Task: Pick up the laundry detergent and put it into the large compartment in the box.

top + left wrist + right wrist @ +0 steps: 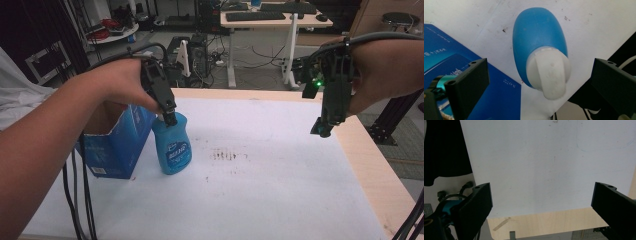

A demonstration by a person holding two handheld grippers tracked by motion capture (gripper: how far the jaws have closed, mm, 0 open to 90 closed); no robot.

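Left gripper (171, 118), held in our left hand (117, 82), hangs straight over the blue bottle (172, 145) that stands upright on the white sheet (260, 185) covering the table (372, 165). Seen from the left gripper view, the gripper's jaws stand wide apart on either side of the bottle's white cap (549, 72), touching neither it nor the blue body (there is clear space on both sides), so the grip is released. The bottle sits near the left side of the sheet, just beside an open blue carton (112, 142), whose printed face also fills the lower left of the left gripper view; we cannot tell whether bottle and carton touch.

Our right hand (387, 70) holds the right gripper (322, 127) high over the right side of the table, well apart from the bottle, its nose tipped downward and a green light glowing on its body. From the right gripper view, its two black jaws are spread wide with only bare white sheet and the pale wooden table edge between them. A faint brownish smudge (229, 156) marks the sheet near the middle. Desks and cables stand on the floor beyond the table.
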